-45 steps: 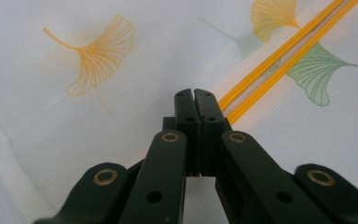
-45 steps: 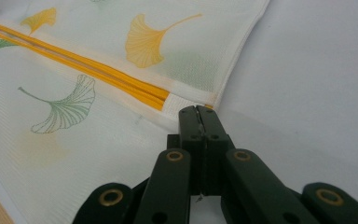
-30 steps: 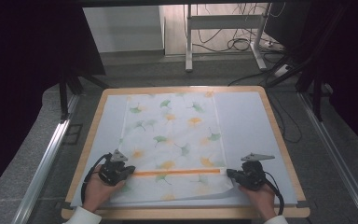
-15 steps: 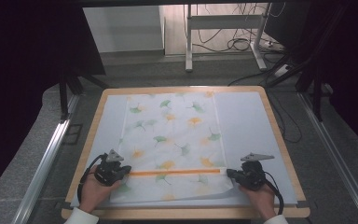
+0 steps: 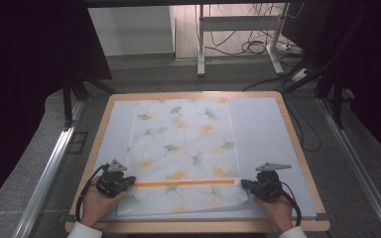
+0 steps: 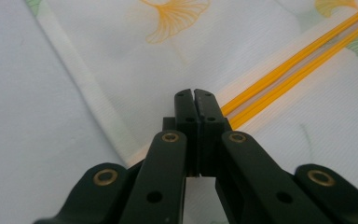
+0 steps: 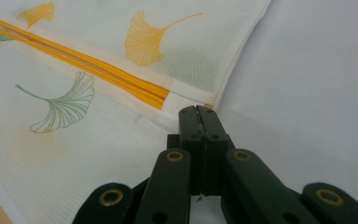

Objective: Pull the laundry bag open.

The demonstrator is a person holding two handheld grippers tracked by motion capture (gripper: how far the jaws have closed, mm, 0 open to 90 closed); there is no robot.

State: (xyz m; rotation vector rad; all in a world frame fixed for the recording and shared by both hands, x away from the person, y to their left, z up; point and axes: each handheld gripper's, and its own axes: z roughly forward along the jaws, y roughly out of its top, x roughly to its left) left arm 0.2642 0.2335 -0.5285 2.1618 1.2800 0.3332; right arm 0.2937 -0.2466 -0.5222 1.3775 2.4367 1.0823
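Here the leaf-printed cloth (image 5: 181, 148) lies flat mid-table, its orange stripe (image 5: 184, 183) along the near edge. The left gripper (image 6: 195, 95) and right gripper (image 7: 196, 111) sit closed at the stripe's two ends, seemingly pinching the cloth's edge.

Lab-like recording bay: dark curtains (image 5: 25, 74), metal stand (image 5: 238, 34), loose floor cables (image 5: 250, 47).

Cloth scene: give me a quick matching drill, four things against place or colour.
Things:
1. left claw
2. right claw
3. stripe
4. table rim

Descriptions:
A. orange
B. wood-coloured
C. shut, at the cloth's near left edge
D. shut, at the cloth's near right edge

Pairs: 1-C, 2-D, 3-A, 4-B
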